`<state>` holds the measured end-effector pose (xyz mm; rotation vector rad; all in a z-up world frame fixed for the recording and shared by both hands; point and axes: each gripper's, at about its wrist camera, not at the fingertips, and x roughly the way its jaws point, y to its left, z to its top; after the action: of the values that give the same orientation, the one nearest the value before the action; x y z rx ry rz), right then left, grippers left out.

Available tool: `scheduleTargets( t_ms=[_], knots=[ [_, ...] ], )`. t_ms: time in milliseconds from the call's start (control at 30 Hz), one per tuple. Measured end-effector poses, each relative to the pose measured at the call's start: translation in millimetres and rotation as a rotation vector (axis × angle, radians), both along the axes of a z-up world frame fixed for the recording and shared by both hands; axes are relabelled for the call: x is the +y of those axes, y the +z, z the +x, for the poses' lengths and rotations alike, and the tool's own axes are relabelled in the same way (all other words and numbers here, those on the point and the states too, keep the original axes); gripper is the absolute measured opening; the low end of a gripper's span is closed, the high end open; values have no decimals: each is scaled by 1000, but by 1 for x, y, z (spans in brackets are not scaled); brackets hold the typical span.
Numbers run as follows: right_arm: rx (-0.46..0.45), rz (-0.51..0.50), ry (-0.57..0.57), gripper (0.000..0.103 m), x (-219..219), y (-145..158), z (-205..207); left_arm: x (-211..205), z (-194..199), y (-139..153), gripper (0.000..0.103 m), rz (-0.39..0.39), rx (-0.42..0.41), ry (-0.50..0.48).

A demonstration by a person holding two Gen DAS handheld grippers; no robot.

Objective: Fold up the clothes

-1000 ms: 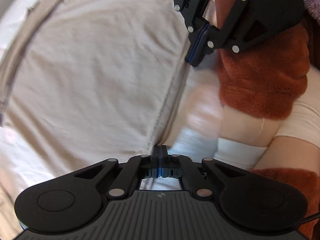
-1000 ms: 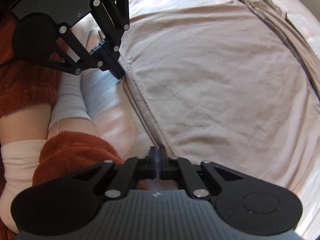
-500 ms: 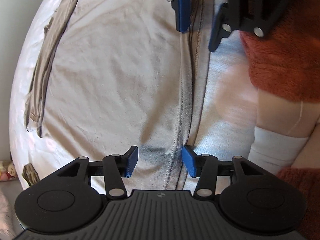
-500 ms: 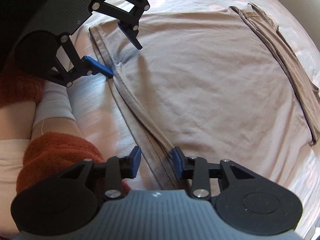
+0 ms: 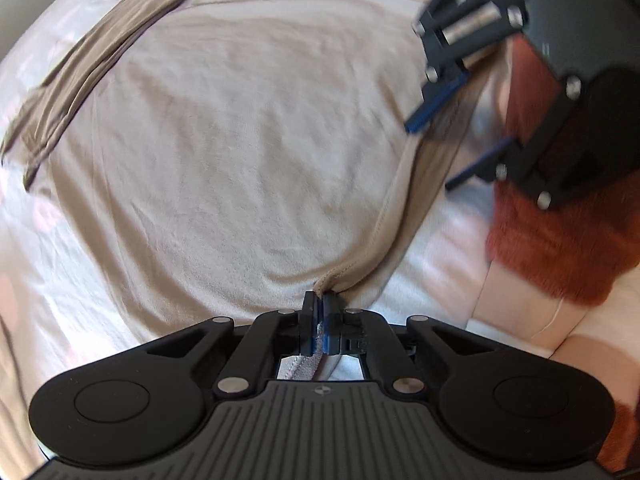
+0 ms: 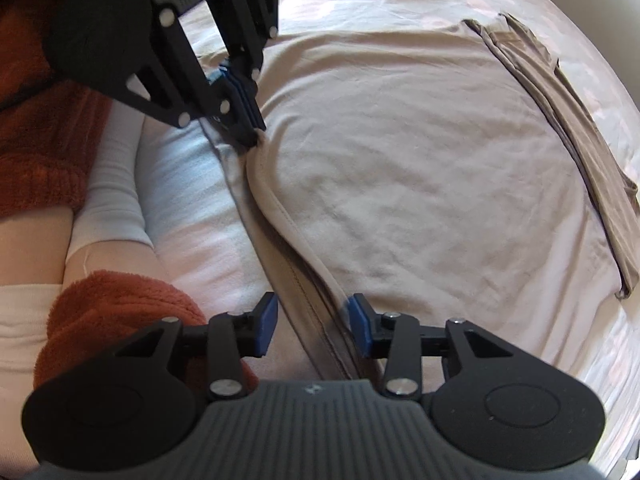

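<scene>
garment: beige shirt (image 6: 400,168) lies spread flat on the bed (image 6: 192,208), ahead of both tongs; its hemmed edge (image 6: 280,216) runs from your left tongs to your right tongs.
left tongs: left tongs (image 5: 319,312) pressed together, pinching the hem; cloth puckers right at the tips, a bit of fabric shows between the pads.
right tongs: right tongs (image 6: 312,320) spread and opening, straddling the hem; doubled edge sits between the pads, pads not pressing it, so nothing held there yet.
other cloth: folded taupe piece (image 6: 560,136) lies on the far side of the shirt from both tongs, well apart from them.
handling: looks like thin, light, limp jersey; judge it will sag and drape between two grip points, no stiffness, not fragile; smooth enough to slip from a shallow pinch.
where to grip: take the hem itself, the stitched band is thickest; bite both layers deep between the pads.
risk: catching only the top layer, or dragging the bed sheet up with it.
person: rust fleece sleeve (image 6: 36,152) beside the tongs, on the side away from the shirt.
</scene>
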<state>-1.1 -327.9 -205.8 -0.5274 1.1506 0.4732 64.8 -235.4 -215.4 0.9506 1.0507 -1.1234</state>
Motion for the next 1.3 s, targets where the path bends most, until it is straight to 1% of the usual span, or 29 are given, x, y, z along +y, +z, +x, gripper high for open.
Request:
scheduleTargets(
  t_ms=[33, 100, 167, 200, 267, 300, 333, 400, 500, 600, 633, 700, 733, 833, 900, 1033, 1100, 1167, 1267, 1300],
  knots=[
    [7, -2, -7, 48, -1, -1, 1, 2, 3, 3, 0, -17, 21, 18],
    [22, 1, -8, 48, -1, -2, 3, 7, 8, 7, 1, -43, 52, 51],
    [45, 15, -9, 48, -2, -3, 4, 8, 10, 7, 0, -47, 78, 41],
    [50, 23, -13, 48, -3, -3, 5, 7, 8, 7, 0, -40, 85, 22],
    [55, 47, -29, 46, -8, -2, 6, -8, 14, -2, 0, 12, 62, -36],
    [60, 67, -45, 39, -11, -1, 7, -10, 12, -5, 0, 38, 45, -58],
    [65, 87, -60, 35, -15, 1, 7, -11, 11, -7, 0, 52, 36, -69],
    [69, 137, -103, 33, -24, 4, 8, -11, 13, -5, 1, 41, 41, -59],
    [52, 164, -162, 33, -33, 8, 8, -6, 21, 1, 0, 2, 70, -20],
    [49, 120, -155, 32, -28, 5, 5, -2, 24, 5, 1, -23, 85, 4],
    [40, 98, -144, 20, -23, 5, 3, -1, 24, 6, 1, -29, 89, 8],
    [27, 88, -129, 5, -20, 7, -3, 1, 23, 9, 1, -33, 93, 13],
    [27, 106, -131, 2, -22, 9, -5, 1, 21, 9, 0, -24, 92, 7],
    [81, 167, -134, 1, -31, 11, -3, -2, 12, 8, 0, 13, 84, -21],
    [107, 154, -120, 1, -30, 8, -3, -3, 9, 6, 0, 33, 89, -38],
    [139, 93, -85, 1, -17, 0, -3, -8, 7, -3, 0, 85, 91, -46],
    [150, 94, -84, 4, -16, 0, -4, -10, 2, -4, 1, 100, 80, -65],
    [148, 104, -86, 5, -16, 1, -5, -11, -2, -5, 1, 114, 72, -84],
    [117, 105, -79, 5, -15, 6, -10, -12, -9, -3, 3, 118, 30, -110],
    [98, 99, -76, 5, -15, 8, -13, -11, -12, -1, 11, 114, 12, -119]
  ],
)
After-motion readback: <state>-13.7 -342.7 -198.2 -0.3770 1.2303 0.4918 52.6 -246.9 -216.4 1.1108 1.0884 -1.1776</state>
